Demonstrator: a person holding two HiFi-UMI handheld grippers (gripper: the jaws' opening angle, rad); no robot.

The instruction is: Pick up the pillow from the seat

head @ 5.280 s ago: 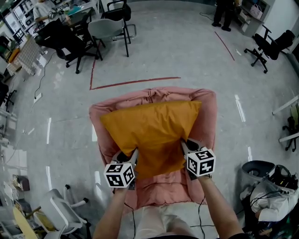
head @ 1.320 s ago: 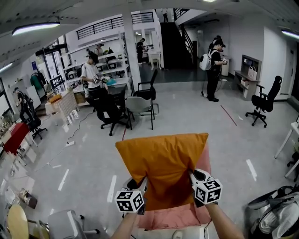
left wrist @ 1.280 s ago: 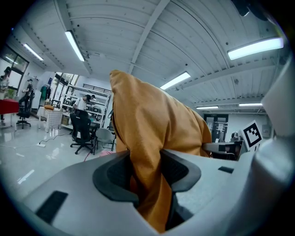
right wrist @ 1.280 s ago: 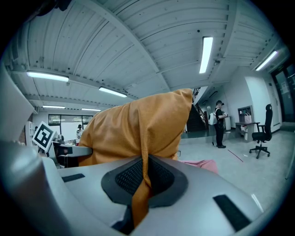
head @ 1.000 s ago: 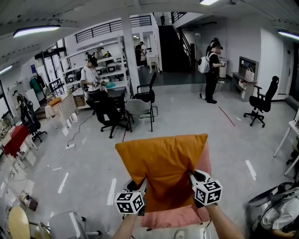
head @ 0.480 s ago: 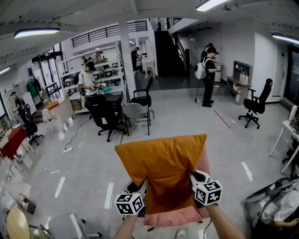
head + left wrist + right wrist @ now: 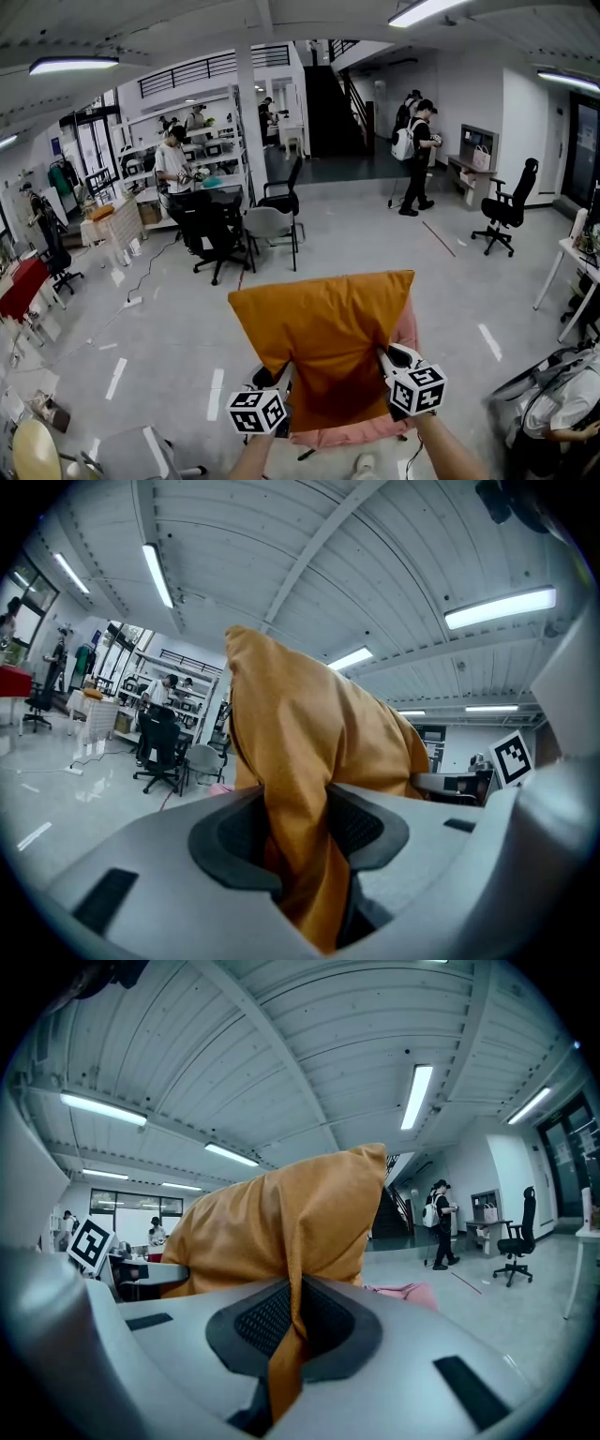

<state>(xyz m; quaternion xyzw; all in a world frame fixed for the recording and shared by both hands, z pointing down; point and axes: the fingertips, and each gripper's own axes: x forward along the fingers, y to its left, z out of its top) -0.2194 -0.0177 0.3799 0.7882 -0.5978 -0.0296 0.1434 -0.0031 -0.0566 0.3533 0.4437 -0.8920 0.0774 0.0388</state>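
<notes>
Pillow of orange fabric, lying on the pink cushioned seat seconds ago, now hangs upright above it. Left gripper and right gripper each pinch a lower corner. Pickup judged complete.

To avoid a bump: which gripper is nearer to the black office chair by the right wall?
Right. The right gripper holds the pillow at its right edge, toward the black office chair; the left gripper holds the left edge, farther away.
</notes>
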